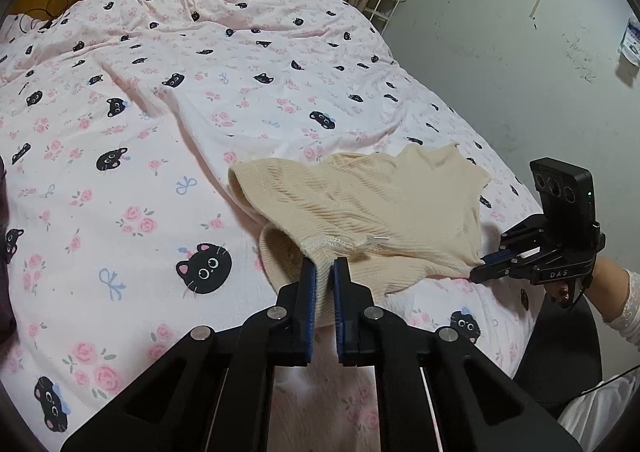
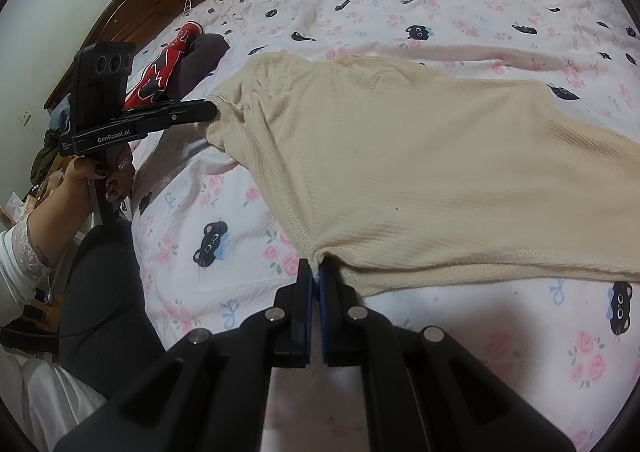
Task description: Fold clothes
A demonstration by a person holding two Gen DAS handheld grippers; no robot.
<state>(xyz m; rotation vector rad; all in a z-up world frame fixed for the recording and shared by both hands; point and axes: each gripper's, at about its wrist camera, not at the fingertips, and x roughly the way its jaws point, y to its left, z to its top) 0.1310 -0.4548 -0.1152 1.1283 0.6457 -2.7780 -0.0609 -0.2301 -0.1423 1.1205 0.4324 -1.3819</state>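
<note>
A cream ribbed top (image 2: 420,156) lies spread on the bed cover (image 1: 132,156), which is pink with black cats and roses. The left gripper (image 1: 324,266) pinches one corner of the top. The right gripper (image 2: 315,272) pinches another corner, jaws squeezed tight.

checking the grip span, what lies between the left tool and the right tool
Only the cream knit top on the bedsheet, stretched from left tool to right tool; right wrist view.
</note>
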